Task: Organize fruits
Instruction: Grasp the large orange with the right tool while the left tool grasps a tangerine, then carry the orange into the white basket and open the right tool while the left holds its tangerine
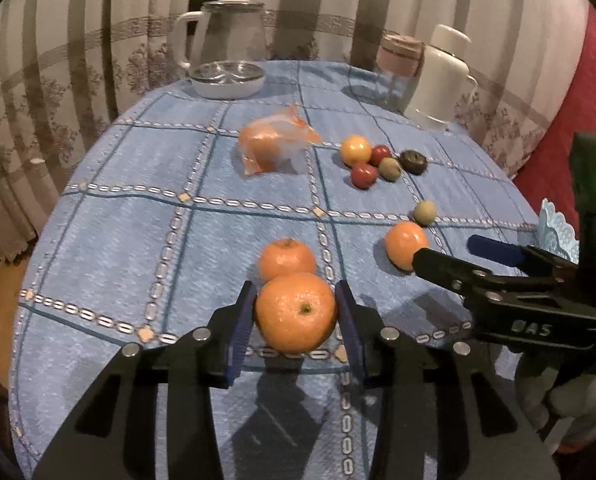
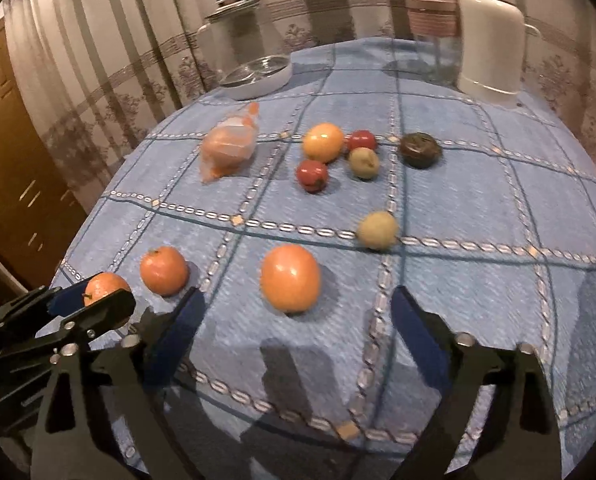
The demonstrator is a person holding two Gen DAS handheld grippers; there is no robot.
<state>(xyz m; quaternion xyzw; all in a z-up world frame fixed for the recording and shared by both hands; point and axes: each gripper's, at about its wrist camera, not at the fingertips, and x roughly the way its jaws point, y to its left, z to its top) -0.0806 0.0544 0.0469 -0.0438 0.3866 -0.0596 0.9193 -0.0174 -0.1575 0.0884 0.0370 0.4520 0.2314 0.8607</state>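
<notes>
A person's left gripper (image 1: 296, 312) is clamped on a tangerine (image 1: 296, 312), its blue pads pressing the fruit's two sides, stem end facing the camera, above a counter (image 1: 138, 220) spread with a blue checked cloth. Just beyond it, nearly touching in that view, sits a second tangerine (image 1: 287, 259). The right gripper (image 2: 294, 320) stands released, jaws wide, nothing between the pads; the orange fruit (image 2: 291, 278) that looks to be its target lies directly ahead, centred on the gap and just past the fingertips, so the coming move likely turns on a short straight advance before closing. That fruit is slightly taller than wide, its long axis running roughly upright in the right wrist view. The right hand is plainly the nearer one; the left is occupied.

Further out rests a lone greenish-yellow fruit (image 2: 377, 230), then a cluster: a yellow-orange fruit (image 2: 323, 142), two small red fruits (image 2: 312, 175) and a green one (image 2: 363, 163), with a dark round fruit (image 2: 420, 150) to one side. A plastic bag of oranges (image 2: 228, 150) lies apart to the left. At the far edge stand a white dish (image 1: 227, 78), a glass kettle (image 1: 226, 36) and a white thermos (image 1: 442, 76).

The left wrist view shows the grip itself; the right wrist view shows the held tangerine only partly, behind the left gripper's finger.
</notes>
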